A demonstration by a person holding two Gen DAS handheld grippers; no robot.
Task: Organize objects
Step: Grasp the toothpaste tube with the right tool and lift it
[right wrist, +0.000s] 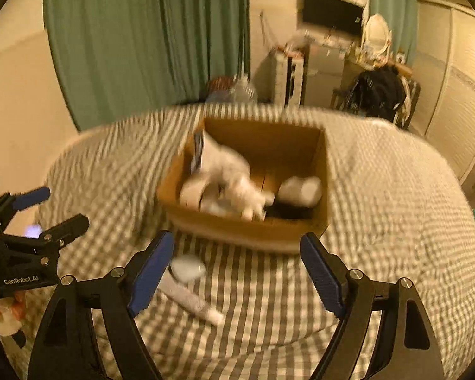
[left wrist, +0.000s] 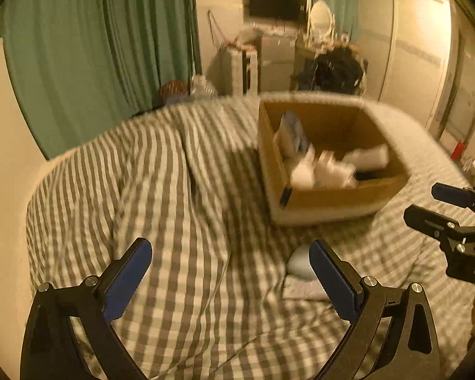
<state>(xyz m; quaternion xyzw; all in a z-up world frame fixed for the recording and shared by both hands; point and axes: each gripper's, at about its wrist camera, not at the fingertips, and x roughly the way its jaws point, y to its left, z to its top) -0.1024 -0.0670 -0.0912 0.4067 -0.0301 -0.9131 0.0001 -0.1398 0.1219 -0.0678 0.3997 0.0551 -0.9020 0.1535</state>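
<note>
An open cardboard box (left wrist: pixel 329 202) (right wrist: pixel 247 231) sits on the checked bed cover and holds several white items (right wrist: pixel 234 180) and a dark one. A small pale rounded object (left wrist: pixel 297 264) (right wrist: pixel 186 267) lies on the cover in front of the box, beside a flat white tube-like item (right wrist: pixel 193 300). My left gripper (left wrist: pixel 231 272) is open and empty above the cover, with the rounded object just inside its right finger. My right gripper (right wrist: pixel 237 269) is open and empty, facing the box; the rounded object lies by its left finger. Each gripper shows in the other's view: the right one (left wrist: pixel 433 202) and the left one (right wrist: pixel 60 205).
The grey-and-white checked bed cover (left wrist: pixel 174 190) (right wrist: pixel 380 205) fills both views. Green curtains (left wrist: pixel 95 47) hang behind the bed. A dresser with an oval mirror (left wrist: pixel 319 15), a dark screen (left wrist: pixel 275 1) and a chair with dark clothes (right wrist: pixel 380 91) stand beyond the bed.
</note>
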